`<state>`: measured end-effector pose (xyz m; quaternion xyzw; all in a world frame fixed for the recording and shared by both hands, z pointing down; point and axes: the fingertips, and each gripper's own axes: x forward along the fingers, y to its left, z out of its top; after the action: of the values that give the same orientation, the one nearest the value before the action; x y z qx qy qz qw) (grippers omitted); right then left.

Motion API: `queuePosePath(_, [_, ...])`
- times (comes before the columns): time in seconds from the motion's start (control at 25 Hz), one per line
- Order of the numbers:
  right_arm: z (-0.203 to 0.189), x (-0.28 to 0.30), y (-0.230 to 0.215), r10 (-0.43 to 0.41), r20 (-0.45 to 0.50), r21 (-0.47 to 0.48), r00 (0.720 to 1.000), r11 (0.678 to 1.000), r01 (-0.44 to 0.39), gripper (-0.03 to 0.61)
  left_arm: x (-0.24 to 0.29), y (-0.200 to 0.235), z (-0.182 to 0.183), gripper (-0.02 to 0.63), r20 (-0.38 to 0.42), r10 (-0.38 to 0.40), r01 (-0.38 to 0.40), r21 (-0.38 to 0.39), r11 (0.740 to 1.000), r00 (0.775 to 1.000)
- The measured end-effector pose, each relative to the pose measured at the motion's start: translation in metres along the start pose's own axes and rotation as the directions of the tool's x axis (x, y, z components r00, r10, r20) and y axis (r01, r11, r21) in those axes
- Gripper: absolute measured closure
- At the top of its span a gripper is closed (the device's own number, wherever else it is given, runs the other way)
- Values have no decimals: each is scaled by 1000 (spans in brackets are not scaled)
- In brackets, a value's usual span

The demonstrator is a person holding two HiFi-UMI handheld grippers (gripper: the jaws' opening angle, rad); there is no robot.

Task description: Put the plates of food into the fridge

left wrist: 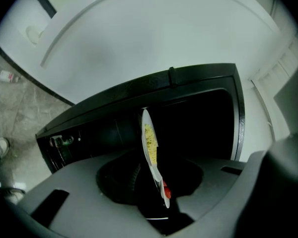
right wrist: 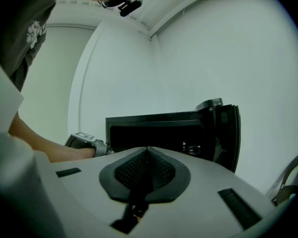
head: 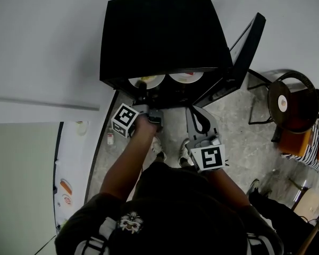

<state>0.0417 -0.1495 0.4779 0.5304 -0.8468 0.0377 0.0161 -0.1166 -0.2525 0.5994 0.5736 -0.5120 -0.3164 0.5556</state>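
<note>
The black fridge stands with its door swung out to the right. Two white plates show at its opening, one on the left and one on the right. My left gripper reaches into the opening at the left plate. In the left gripper view this plate, with yellow and red food, stands edge-on between the jaws of the left gripper, and a dark gap shows beside it. My right gripper hangs shut and empty in front of the fridge; its pads meet.
A dark round stool or pan on a metal frame stands right of the door, with striped things below it. A small bottle lies on the speckled floor by a white curved wall. The person's shoes are close to the fridge.
</note>
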Motion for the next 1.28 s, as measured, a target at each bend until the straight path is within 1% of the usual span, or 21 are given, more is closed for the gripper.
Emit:
queuePosePath(0.04, [1, -1, 1, -2, 3, -2, 1000, 1000, 2, 554, -4, -1, 0, 504, -3, 8, -8, 37, 999, 1000])
queuePosePath(0.12, [1, -2, 2, -3, 5, -7, 1000, 1000, 3, 554, -14, -3, 0, 477, -11, 24, -23, 105, 994, 1000])
queuePosePath(0.24, [2, -3, 3, 2, 5, -9, 1000, 1000, -2, 554, -35, -7, -1, 476, -10, 34, -32, 172, 985, 999])
queuePosePath(0.36, [6, -3, 6, 13, 16, -11, 1000, 1000, -13, 554, -59, -16, 0, 477, -7, 21, -19, 236, 971, 1000])
queuePosePath(0.44, [10, -2, 10, 25, 28, -14, 999, 1000, -25, 554, -72, -28, 0, 477, -10, -6, 8, 299, 954, 1000])
queuePosePath(0.48, [11, -2, 12, 31, 34, -16, 999, 999, -31, 554, -78, -35, -1, 477, -12, -24, 26, 341, 940, 1000])
queuePosePath(0.52, [13, -1, 14, 37, 41, -15, 999, 999, -36, 554, -83, -44, -1, 479, -13, -43, 45, 389, 920, 999])
queuePosePath(0.56, [15, -1, 16, 41, 47, -13, 998, 999, -40, 554, -89, -53, -2, 482, -15, -63, 63, 443, 894, 998])
queuePosePath(0.6, [17, -2, 17, 43, 50, -7, 998, 999, -43, 554, -94, -63, -2, 489, -17, -84, 81, 500, 862, 996])
queuePosePath(0.64, [18, -2, 18, 44, 49, 1, 998, 999, -44, 554, -99, -73, -3, 498, -21, -104, 98, 561, 822, 994])
queuePosePath(0.68, [20, -3, 20, 45, 44, 10, 998, 999, -45, 554, -103, -83, -5, 510, -27, -123, 113, 625, 773, 992])
queuePosePath(0.72, [22, -4, 21, 46, 39, 17, 998, 999, -47, 554, -108, -92, -7, 531, -32, -140, 123, 690, 714, 990])
queuePosePath(0.8, [28, -5, 24, 57, 40, 13, 998, 998, -57, 554, -117, -109, -10, 562, -41, -166, 131, 802, 583, 985])
queuePosePath(0.84, [30, -5, 25, 66, 45, 1, 997, 998, -66, 554, -120, -116, -13, 581, -47, -173, 132, 842, 523, 984])
queuePosePath(0.88, [31, -6, 27, 74, 56, -10, 996, 997, -74, 554, -123, -122, -16, 591, -58, -179, 137, 873, 468, 982])
queuePosePath(0.96, [35, -7, 28, 73, 72, -16, 995, 997, -72, 554, -129, -132, -24, 592, -89, -186, 154, 916, 369, 978])
queuePosePath(1.0, [37, -8, 29, 65, 73, -13, 995, 998, -64, 554, -131, -135, -29, 592, -109, -184, 166, 930, 328, 977])
queuePosePath(1.04, [39, -9, 29, 58, 76, -11, 995, 998, -58, 554, -132, -137, -35, 592, -131, -176, 180, 937, 299, 976])
queuePosePath(1.08, [40, -10, 30, 56, 82, -16, 995, 998, -54, 554, -133, -138, -40, 592, -151, -165, 193, 939, 284, 975])
queuePosePath(1.16, [44, -13, 35, 54, 101, -40, 993, 998, -50, 554, -136, -137, -46, 592, -170, -148, 206, 940, 273, 974])
queuePosePath(1.28, [60, -16, 43, 60, 153, -61, 986, 997, -52, 554, -143, -138, -48, 592, -170, -146, 204, 943, 263, 975])
